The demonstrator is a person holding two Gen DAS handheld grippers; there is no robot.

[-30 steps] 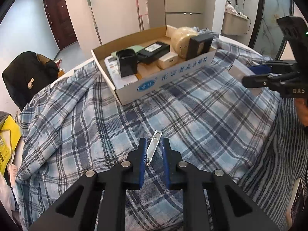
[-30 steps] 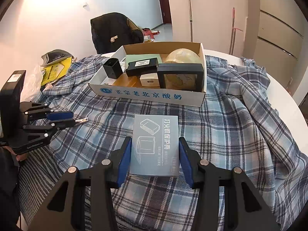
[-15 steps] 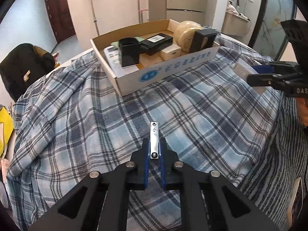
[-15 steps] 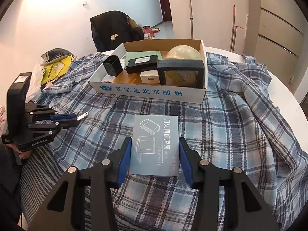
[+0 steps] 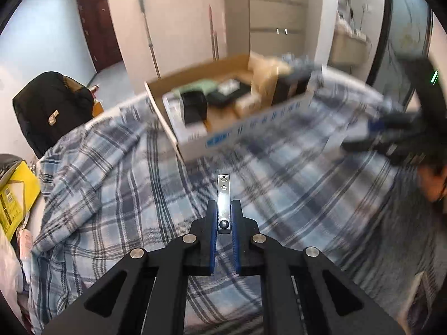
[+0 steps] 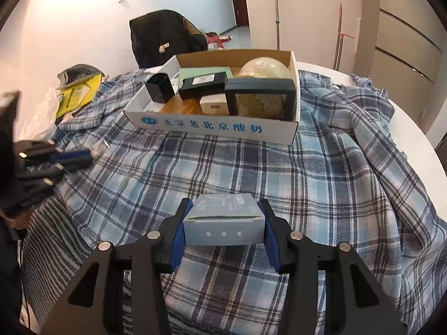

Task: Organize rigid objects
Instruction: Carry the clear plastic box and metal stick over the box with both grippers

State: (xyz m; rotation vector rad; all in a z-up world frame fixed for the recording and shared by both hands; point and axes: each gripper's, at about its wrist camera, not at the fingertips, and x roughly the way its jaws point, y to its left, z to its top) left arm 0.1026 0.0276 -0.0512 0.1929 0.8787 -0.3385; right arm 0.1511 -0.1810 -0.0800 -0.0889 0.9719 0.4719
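A slim silver nail clipper (image 5: 223,199) is pinched at its rear end between blue pads, its front end sticking forward above the plaid cloth. A small grey-blue carton (image 6: 224,224), printed with three white stars on its near end, is clamped by its sides, tilted with its far end lower. Beyond both sits an open cardboard box (image 6: 212,127) holding a black cup (image 6: 160,87), a flat black case (image 6: 205,83), a small white box (image 6: 213,107) and a pale globe (image 6: 264,68).

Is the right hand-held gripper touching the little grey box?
Touching. The right wrist view shows the right hand-held gripper with both blue pads pressed against the sides of the grey box, no gap.
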